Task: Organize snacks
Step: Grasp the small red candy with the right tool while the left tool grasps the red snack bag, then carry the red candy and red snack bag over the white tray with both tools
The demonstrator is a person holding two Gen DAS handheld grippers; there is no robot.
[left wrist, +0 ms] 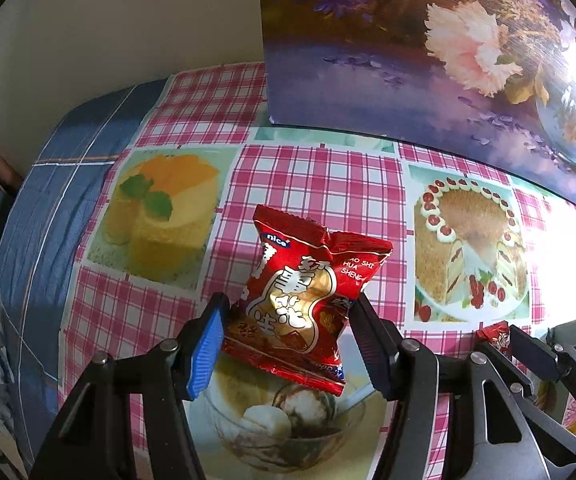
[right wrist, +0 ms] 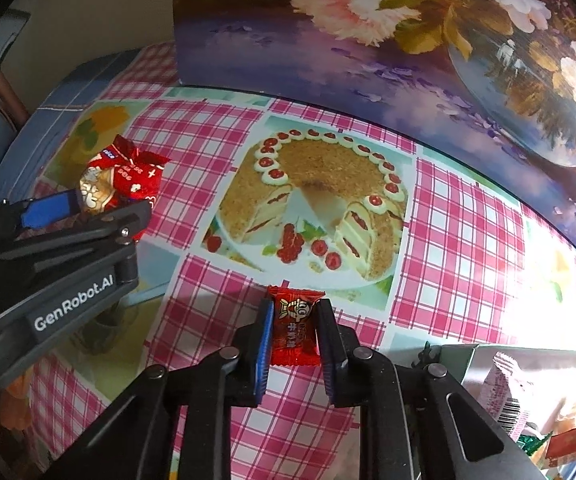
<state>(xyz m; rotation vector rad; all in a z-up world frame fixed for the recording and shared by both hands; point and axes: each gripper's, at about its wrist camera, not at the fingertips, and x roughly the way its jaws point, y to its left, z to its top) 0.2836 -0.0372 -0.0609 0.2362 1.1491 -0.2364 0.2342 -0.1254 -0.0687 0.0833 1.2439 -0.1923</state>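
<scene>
Left wrist: left gripper (left wrist: 288, 320) clamps crinkly foil peanut bag (left wrist: 308, 296); right gripper (right wrist: 294, 344) pinches flat red candy (right wrist: 294, 330).

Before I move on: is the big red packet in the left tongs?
Yes: the left tongs are shut on the red packet, both pads pinching it.

Both fisheye views sit low and close above the pink checked, cake-printed tablecloth (left wrist: 320, 176), looking forward along their own 2 fingers toward the purple flower painting (left wrist: 428, 52) at the frame's top. The left wrist view catches the right gripper (left wrist: 506, 340) at its lower right; the right wrist view shows the left gripper (right wrist: 88, 208) at its left edge.
</scene>
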